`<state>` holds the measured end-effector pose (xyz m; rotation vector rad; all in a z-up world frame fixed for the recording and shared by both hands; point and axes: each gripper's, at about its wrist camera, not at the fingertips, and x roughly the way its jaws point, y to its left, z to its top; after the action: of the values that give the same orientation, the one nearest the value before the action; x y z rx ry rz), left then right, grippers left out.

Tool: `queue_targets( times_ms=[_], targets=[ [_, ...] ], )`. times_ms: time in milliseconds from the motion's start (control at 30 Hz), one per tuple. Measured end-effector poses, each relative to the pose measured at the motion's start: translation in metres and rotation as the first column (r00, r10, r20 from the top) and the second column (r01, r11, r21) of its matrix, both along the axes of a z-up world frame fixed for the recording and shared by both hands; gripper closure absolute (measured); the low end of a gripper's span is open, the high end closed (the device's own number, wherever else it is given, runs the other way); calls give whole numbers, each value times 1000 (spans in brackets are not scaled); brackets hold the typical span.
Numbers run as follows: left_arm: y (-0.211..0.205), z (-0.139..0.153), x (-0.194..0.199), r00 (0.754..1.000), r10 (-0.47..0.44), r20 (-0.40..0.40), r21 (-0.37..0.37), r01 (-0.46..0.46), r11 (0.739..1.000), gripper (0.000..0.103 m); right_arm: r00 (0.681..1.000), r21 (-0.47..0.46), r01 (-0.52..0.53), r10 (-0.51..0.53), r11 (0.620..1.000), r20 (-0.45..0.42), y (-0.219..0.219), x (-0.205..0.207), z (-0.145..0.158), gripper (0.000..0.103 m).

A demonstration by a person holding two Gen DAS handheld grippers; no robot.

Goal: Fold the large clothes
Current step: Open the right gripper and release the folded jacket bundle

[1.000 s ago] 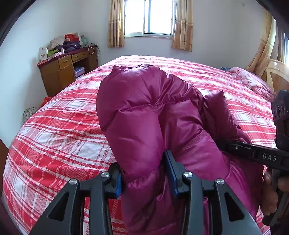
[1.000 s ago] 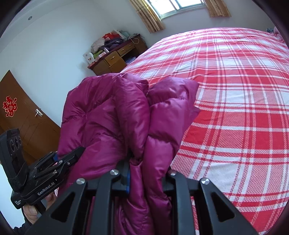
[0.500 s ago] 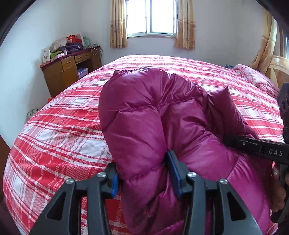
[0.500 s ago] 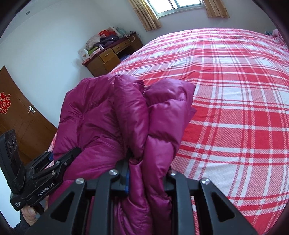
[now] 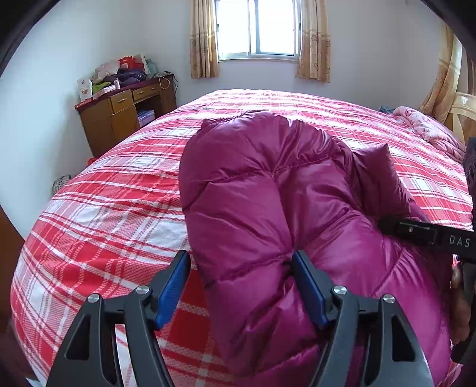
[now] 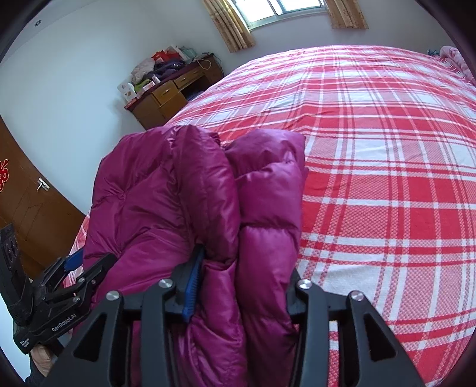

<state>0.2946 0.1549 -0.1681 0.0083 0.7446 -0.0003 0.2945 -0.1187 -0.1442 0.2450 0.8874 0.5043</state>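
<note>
Magenta quilted down, the jacket [image 5: 267,208] is lying bunched and folded on the near edge of the red plaid bed [image 5: 113,208], running lengthwise away from both cameras toward the window [image 5: 257,28]. The left gripper [image 5: 241,285] is straddling the jacket's left fold: its jaws have just been opening, and now the left pad is standing clear of the fabric with plaid showing in the gap, while the right pad is only resting against the puffed cloth. The right gripper [image 6: 241,285] is sitting astride the right-hand fold; its jaws have likewise been opening, with the padding still filling the space between them, so it reads as loosened rather than clamped, though the right pad is hidden by fabric.

Both grippers are pointing down and forward along the jacket's long axis, side by side, each about equally near its own fold. The bundle is lying just in front of the jaws, so a straight pull-back looks likely to free them. Ahead and to the right the bed is lying wide and bare; the wooden dresser [image 5: 119,119] and the door [image 6: 26,190] are well apart on the left.
</note>
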Motion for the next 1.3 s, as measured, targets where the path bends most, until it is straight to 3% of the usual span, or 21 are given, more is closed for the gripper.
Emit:
queue_targets(
  times_ms=[133, 200, 267, 800, 1300],
  targets=[
    [2, 11, -13, 1000, 2, 1, 21, -2, 1000, 32, 997, -39, 43, -40, 998, 69, -5, -21, 21, 50],
    [2, 19, -24, 1000, -7, 18, 25, 6, 1000, 32, 991, -46, 71, -65, 996, 113, -9, -35, 32, 39],
    [3, 29, -35, 999, -16, 43, 30, 14, 999, 31, 986, -44, 87, -80, 995, 149, -12, -49, 42, 34],
    [4, 84, -78, 983, -50, 175, -33, 57, 998, 30, 932, -92, 131, -91, 987, 351, 9, -139, 98, 26],
    [1, 97, -90, 975, -61, 216, -32, 69, 997, 28, 913, -92, 133, -86, 987, 399, 10, -166, 109, 22]
  ],
)
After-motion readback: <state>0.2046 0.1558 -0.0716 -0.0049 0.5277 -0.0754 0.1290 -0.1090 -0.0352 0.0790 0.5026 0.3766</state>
